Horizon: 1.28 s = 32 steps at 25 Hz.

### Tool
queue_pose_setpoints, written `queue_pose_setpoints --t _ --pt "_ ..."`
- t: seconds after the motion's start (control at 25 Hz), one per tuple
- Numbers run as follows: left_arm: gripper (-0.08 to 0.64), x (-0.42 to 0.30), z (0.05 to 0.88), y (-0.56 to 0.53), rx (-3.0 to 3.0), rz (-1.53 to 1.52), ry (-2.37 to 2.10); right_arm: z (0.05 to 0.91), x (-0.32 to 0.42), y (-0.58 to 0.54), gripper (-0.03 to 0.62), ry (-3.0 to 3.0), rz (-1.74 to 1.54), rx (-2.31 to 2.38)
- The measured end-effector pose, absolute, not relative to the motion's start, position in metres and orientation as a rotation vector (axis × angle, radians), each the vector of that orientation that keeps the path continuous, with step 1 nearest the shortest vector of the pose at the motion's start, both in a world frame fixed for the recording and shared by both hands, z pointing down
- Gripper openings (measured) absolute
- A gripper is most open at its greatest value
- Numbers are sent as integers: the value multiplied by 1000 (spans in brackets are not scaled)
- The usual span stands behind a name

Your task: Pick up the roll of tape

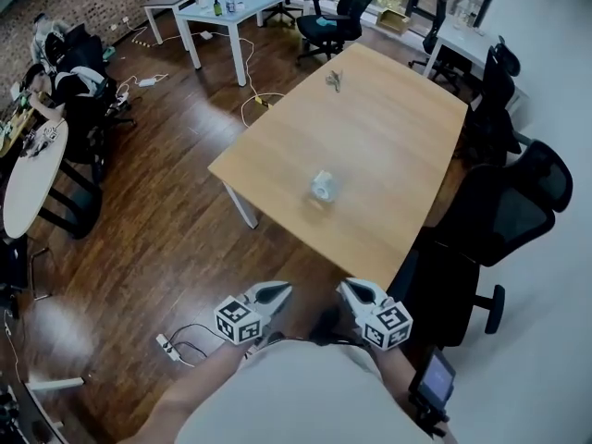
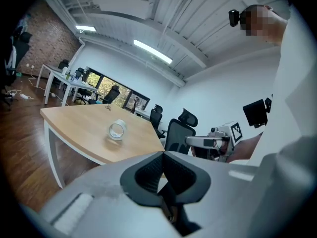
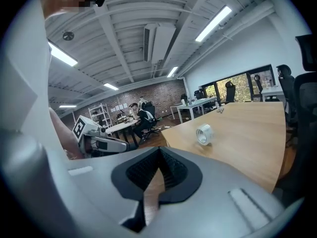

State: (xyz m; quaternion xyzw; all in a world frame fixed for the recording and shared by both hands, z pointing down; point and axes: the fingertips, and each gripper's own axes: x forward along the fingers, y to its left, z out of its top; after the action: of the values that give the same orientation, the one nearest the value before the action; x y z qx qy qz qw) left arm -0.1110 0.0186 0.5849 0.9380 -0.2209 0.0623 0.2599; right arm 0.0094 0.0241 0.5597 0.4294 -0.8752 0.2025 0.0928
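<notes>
Dark wooden office floor in the head view, with a pale wooden table (image 1: 388,146) ahead. Near its middle, a clear roll of tape (image 1: 323,186), well apart from the left gripper (image 1: 280,290) and right gripper (image 1: 345,288), both short of the near edge.

Left gripper view: jaws pressed together on nothing. Roll of tape (image 2: 117,130) up on its rim, axis level, hole toward the camera, beyond and left of the tips.

Right gripper view: tips meeting, empty. Roll of tape (image 3: 203,134) ahead, right of the tips.

Table (image 1: 393,128) is noted as pale matt wood. Roll of tape (image 1: 323,186), 7 o'clock of its centre: glossy translucent plastic. Floor (image 1: 176,211): dark wood.
</notes>
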Motion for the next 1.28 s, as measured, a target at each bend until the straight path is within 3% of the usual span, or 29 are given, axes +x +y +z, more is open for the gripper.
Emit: queue_pose_setpoints --t 0.76,1.28 --pt "5 -9 574 -66 2569 272 -708 560 91 -51 6 -2713 616 1134" --pt "5 -12 583 -108 2461 210 -745 560 110 -80 6 -2663 633 1199"
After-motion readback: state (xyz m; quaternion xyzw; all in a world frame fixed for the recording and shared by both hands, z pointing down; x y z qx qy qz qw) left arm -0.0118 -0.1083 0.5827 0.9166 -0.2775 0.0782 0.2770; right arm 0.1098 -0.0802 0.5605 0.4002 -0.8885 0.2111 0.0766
